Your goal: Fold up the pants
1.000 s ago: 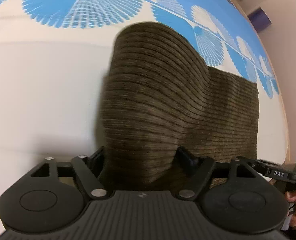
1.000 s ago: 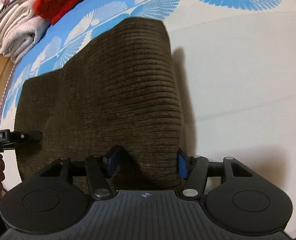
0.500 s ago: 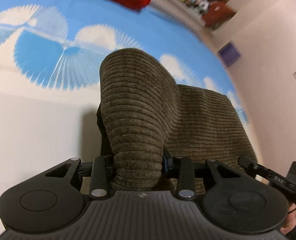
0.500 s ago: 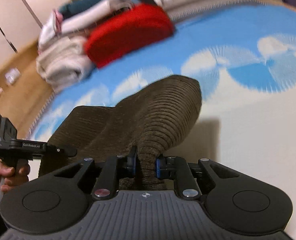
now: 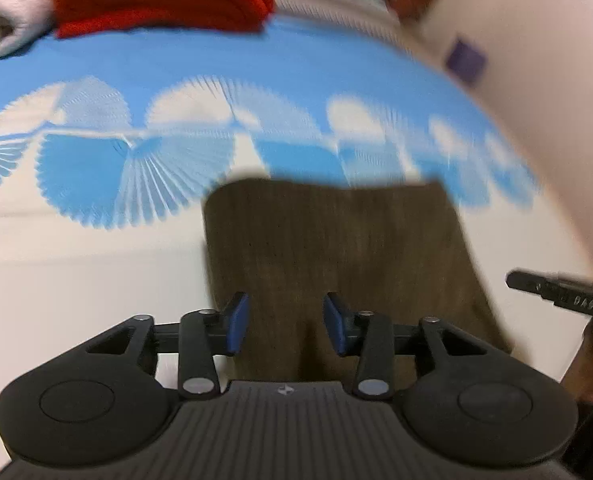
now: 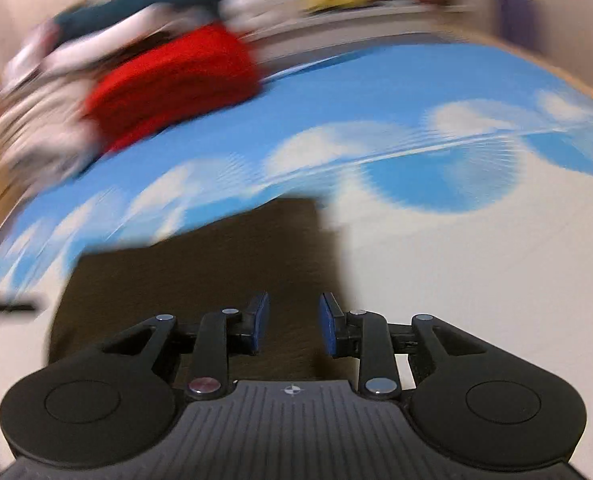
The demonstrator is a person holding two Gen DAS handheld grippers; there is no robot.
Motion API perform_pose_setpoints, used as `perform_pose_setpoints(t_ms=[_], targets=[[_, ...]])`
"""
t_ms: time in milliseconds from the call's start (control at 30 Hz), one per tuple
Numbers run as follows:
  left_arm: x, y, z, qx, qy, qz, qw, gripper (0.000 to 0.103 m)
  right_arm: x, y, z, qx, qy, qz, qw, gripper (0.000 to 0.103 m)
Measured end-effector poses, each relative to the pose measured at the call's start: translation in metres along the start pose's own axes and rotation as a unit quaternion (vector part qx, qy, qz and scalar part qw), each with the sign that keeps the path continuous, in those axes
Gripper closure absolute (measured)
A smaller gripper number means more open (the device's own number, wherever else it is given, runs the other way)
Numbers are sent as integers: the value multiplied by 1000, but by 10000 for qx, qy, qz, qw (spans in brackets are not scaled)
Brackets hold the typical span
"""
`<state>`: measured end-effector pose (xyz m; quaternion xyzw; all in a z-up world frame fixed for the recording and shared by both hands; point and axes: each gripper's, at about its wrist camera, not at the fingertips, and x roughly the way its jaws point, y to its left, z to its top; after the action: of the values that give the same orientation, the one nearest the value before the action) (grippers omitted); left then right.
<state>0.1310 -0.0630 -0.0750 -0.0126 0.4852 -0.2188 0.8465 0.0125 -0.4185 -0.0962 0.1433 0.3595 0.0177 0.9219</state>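
The brown pants (image 5: 336, 256) lie flat, folded, at centre frame on the blue-and-white bed (image 5: 96, 264). Left tool (image 5: 283, 322) and right tool (image 6: 293, 326) both have their jaws apart, gripping nothing.

room around the tongs

bare bed (image 5: 76, 280) lies open left of the left tongs (image 5: 282, 322) and right of the right tongs (image 6: 292, 328). the flat folded pants (image 5: 336, 240) lie low under both. far ahead, a red pile (image 6: 172, 84) and rolled towels (image 5: 4, 24) block the bed's edge.
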Motion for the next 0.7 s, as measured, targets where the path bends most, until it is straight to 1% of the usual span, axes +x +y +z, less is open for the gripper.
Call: perform_pose_setpoints(t_ms=[33,67,100,133,167,200,233,333,400,467,533,600,633,700], targets=[[11,-2,-5,94,213,90,9997,61,7,6,-5,-115,250,115,9996,73],[22,-5,-11,253,425,327,9982,59,17,11,-11,-224,587,151,9979,73],[28,-7,-14,364,496,510,9968,56,30,15,-18,-349,1050,107,9938,72],[29,-7,-13,284,520,532,9968,56,45,16,-29,-518,1583,-48,9860,72],[27,-6,-10,115,502,534,9972,56,49,18,-34,-637,1692,-135,9834,72],[24,-4,-7,-30,455,543,9975,56,47,18,-33,-701,1651,-181,9836,72],[19,-3,-4,-152,325,570,9977,56,45,20,-29,-715,1618,-194,9840,70],[0,0,6,-156,-346,729,9966,57,41,21,-28,-523,1459,-253,9876,70],[-5,-5,16,-99,-764,843,9935,57,34,24,-28,-452,1193,-229,9916,70],[-5,-11,22,-75,-966,786,9922,57,26,29,-19,-462,737,-240,9959,69],[-2,-15,24,-65,-1016,800,9916,57,16,33,-8,-498,170,-274,9982,65],[8,-17,28,-64,-947,846,9919,57,14,35,4,-512,-242,-294,9980,62],[16,-16,29,-63,-888,874,9922,58,16,35,10,-516,-378,-342,9974,62],[36,-10,27,-19,-550,1104,9924,59,26,37,18,-482,-537,-441,9964,61]])
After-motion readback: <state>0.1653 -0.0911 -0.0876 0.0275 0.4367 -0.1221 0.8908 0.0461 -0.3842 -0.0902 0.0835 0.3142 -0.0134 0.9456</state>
